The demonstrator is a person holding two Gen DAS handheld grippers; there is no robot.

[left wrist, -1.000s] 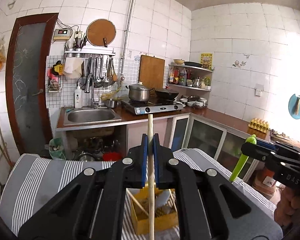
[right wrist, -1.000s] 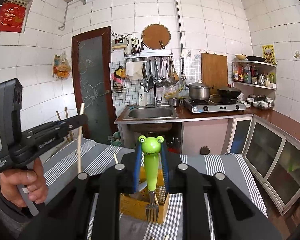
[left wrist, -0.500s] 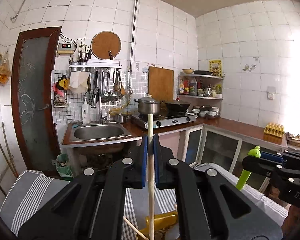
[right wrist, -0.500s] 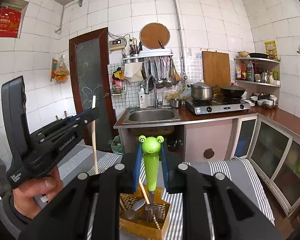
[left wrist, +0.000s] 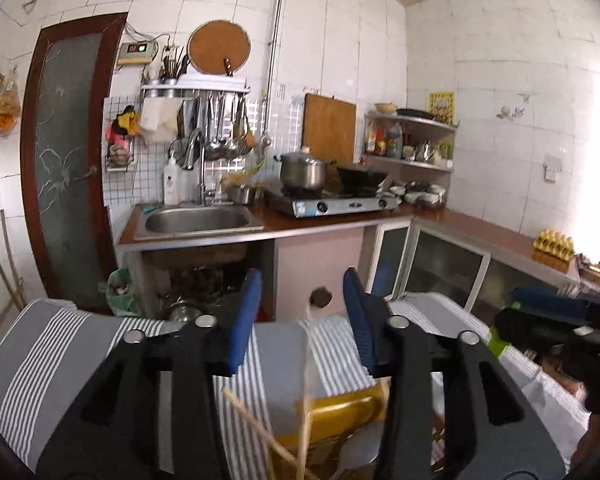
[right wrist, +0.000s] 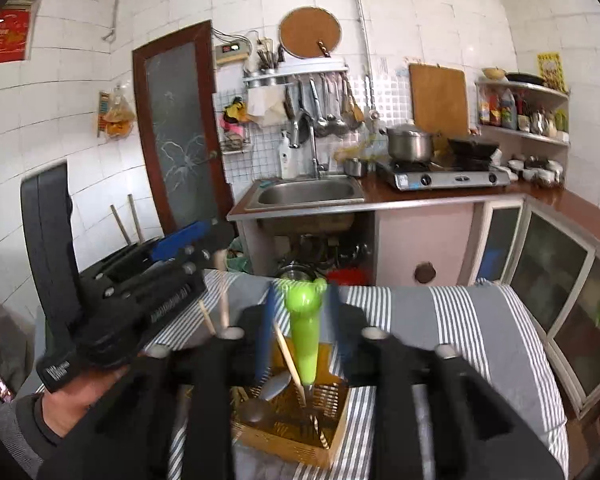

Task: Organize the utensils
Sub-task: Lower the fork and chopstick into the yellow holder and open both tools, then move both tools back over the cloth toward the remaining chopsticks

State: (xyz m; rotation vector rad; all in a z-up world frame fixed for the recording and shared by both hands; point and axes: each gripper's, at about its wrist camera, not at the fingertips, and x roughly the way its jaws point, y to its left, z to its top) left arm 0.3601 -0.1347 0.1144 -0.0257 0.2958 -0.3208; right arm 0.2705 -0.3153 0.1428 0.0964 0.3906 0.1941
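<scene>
In the left wrist view my left gripper [left wrist: 300, 318] has its jaws opening, the blue pads [left wrist: 244, 320] well apart. A wooden chopstick [left wrist: 307, 384], blurred, stands free between them, its lower end in the yellow utensil basket [left wrist: 340, 412]. In the right wrist view my right gripper [right wrist: 300, 328] hangs over the basket [right wrist: 296, 436], jaws opening. The green frog-handled fork [right wrist: 304, 332] stands between the pads without touching them, tines down in the basket. The left gripper [right wrist: 204, 236] sits at the left above the chopstick [right wrist: 222, 300].
The basket rests on a grey striped cloth [right wrist: 440, 320] and also holds a spoon [right wrist: 274, 386] and other chopsticks [right wrist: 290, 354]. A person's hand [right wrist: 80, 392] grips the left tool. Behind are a sink [right wrist: 308, 194], a stove [right wrist: 448, 178] and low cabinets [right wrist: 548, 264].
Both grippers came down toward the basket, then opened. The chopstick left the left pads and the fork left the right pads; both now stand in the basket.
</scene>
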